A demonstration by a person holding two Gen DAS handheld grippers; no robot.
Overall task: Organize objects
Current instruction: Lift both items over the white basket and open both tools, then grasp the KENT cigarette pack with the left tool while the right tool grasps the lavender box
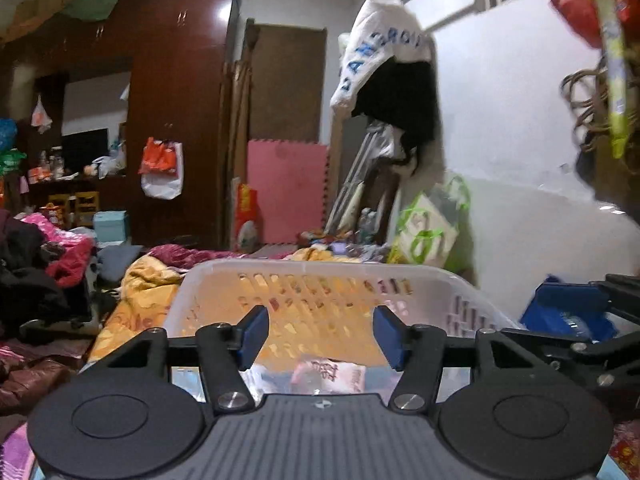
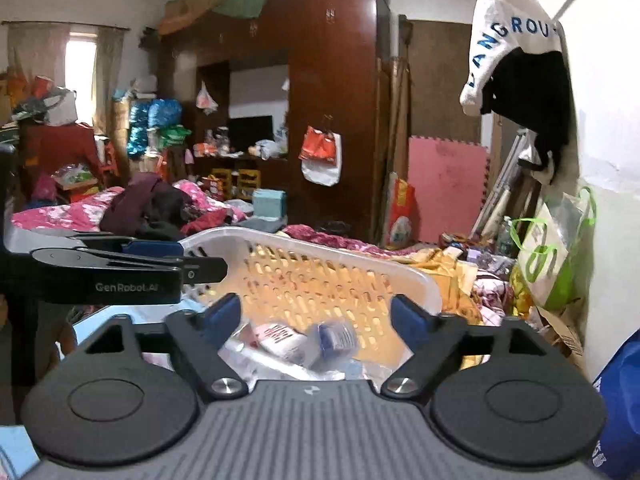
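Cluttered bedding in yellow and pink is filling the near ground, with a dark wooden wardrobe [image 2: 332,80] standing far back and a pink foam mat [image 2: 446,188] leaning against the far wall to its right. On the bedding a white plastic laundry basket [image 1: 320,270] is sitting, its far wall pierced with rows of slots that are glowing orange from the quilt behind. Small packets are lying in its bottom: in the right wrist view a white box with red print [image 2: 280,338] is resting just beside a blue-and-white packet [image 2: 334,334].

Over the near rim the left gripper [image 1: 320,336] is hovering with its blue-padded fingers spread and nothing between them. Beside it, further right, the right gripper [image 2: 316,320] is hovering too, its jaws likewise wide apart and empty. A white bag with blue lettering [image 2: 508,40] is hanging on the right wall.
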